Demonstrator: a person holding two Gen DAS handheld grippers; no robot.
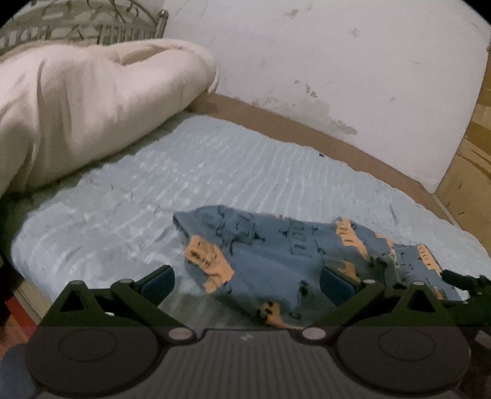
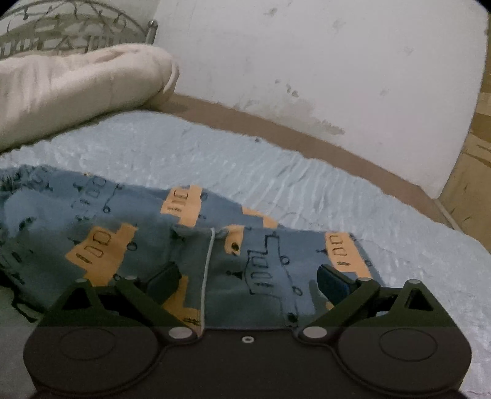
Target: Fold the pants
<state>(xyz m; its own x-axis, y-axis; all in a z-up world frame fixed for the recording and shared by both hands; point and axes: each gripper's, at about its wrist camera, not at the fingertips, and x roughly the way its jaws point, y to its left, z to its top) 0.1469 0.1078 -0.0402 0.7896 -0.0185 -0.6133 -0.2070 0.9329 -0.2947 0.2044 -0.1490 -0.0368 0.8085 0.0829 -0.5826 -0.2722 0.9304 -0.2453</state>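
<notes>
the pants point(image 1: 270, 261) lie crumpled on the bed point(image 1: 122, 196), blue cloth printed with dark line-drawn trains and orange blocks, spread over the near half of the pale blue ribbed cover. in the left wrist view they sit in a loose, rumpled heap toward the near right, with an orange-patched fold turned up at their left edge. the left tongs point(image 1: 247, 284) are released, the 2 fingers spread wide; the right finger lies over the cloth and the left finger is over bare cover just beside the heap. whether either finger touches the cloth cannot be told.

in the right wrist view the pants point(image 2: 138, 221) stretch from the far left across to the near right, and a pale seam or cord runs down the cloth toward the camera between the fingers. the right tongs point(image 2: 247, 284) are released as well, fingers wide apart, both hanging over the fabric with nothing pinched between them. the right tongs also show at the right edge of the left wrist view, close to the far end of the heap.

a cream duvet point(image 1: 76, 107) is rolled up at the far left of the bed, in front of a metal headboard point(image 1: 79, 27). a scuffed white wall point(image 1: 337, 61) runs along the far side, above a brown bed frame point(image 1: 276, 119).
</notes>
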